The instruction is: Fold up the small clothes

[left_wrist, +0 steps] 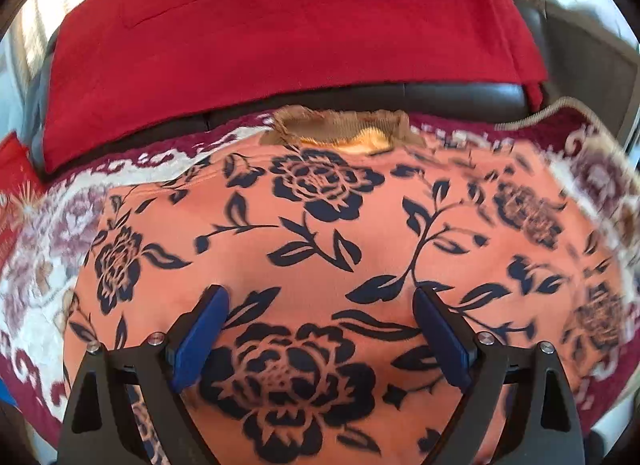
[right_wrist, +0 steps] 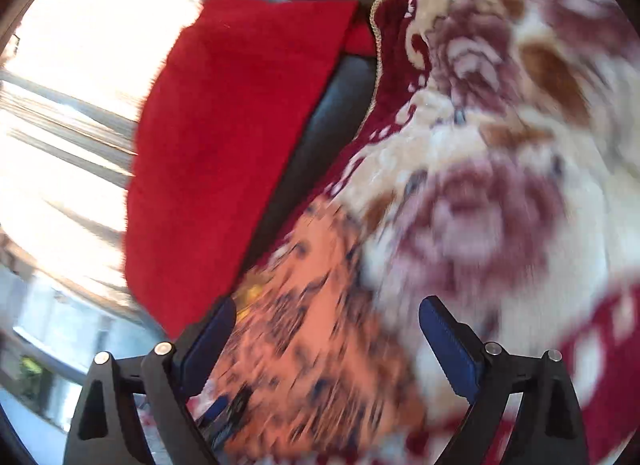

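Observation:
A small orange garment [left_wrist: 320,233] with a dark blue flower print lies spread flat on a patterned blanket. Its brown ribbed neckband [left_wrist: 340,131] is at the far edge. My left gripper [left_wrist: 320,301] hovers over the near half of the garment, jaws wide apart, blue pads [left_wrist: 200,337] clear of the cloth. In the blurred right wrist view, one side of the orange garment [right_wrist: 320,325] shows below my right gripper [right_wrist: 328,317], which stands open with nothing pinched between its pads.
A cream and maroon flowered blanket [left_wrist: 44,249] covers the seat; it fills the right of the right wrist view [right_wrist: 500,165]. A red cloth [left_wrist: 280,37] hangs over the dark backrest [left_wrist: 400,99] beyond. Bright windows [right_wrist: 72,105] lie to the left.

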`<state>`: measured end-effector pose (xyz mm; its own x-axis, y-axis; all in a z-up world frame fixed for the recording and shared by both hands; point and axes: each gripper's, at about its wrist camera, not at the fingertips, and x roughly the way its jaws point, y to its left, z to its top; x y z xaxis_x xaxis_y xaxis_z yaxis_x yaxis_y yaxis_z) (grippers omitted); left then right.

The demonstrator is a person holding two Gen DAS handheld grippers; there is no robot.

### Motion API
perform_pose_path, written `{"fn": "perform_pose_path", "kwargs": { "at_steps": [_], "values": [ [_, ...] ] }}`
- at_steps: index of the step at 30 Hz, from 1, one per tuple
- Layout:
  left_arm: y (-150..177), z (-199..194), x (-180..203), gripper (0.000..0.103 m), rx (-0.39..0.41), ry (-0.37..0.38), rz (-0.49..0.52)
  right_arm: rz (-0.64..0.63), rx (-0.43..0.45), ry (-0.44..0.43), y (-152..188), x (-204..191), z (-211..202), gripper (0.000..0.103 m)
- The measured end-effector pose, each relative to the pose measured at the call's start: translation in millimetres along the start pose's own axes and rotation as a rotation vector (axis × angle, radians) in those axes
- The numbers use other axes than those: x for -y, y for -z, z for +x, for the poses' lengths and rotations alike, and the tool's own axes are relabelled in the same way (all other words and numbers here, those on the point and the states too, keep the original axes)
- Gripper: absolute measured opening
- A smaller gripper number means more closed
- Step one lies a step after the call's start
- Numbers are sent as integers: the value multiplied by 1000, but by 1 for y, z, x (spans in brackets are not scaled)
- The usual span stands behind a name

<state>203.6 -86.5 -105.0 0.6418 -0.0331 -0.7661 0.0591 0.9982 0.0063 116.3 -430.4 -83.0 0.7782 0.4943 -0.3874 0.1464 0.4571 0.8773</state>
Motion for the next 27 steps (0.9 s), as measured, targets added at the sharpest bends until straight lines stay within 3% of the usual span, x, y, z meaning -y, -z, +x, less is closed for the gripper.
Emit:
{"fn": "perform_pose_path", "kwargs": {
  "at_steps": [3, 6, 9, 12, 18, 23, 27],
  "values": [
    [3, -20, -14, 93, 52, -24, -42, 56, -75, -25, 48, 11, 0, 95],
    [7, -25, -24, 93, 42, -70, -50, 76, -137, -30, 65, 16, 21, 95],
    [9, -24, -33, 93, 21, -93, -60, 76, -133, -49, 60, 12, 46, 94],
    [11, -26, -40, 93, 14, -93, -87, 83, -110, -7, 52, 5, 65, 95],
    [10, -25, -46, 93, 18, -82, -95, 92, -51, 23, 47, -7, 72, 92],
    [8, -19, -49, 93, 10, -76, -109, 82, -37, 61, 41, -12, 77, 75],
    [7, -15, -49, 93, 24, -69, -121, 70, -36, 93, 42, -11, 85, 74]
  ]
}}
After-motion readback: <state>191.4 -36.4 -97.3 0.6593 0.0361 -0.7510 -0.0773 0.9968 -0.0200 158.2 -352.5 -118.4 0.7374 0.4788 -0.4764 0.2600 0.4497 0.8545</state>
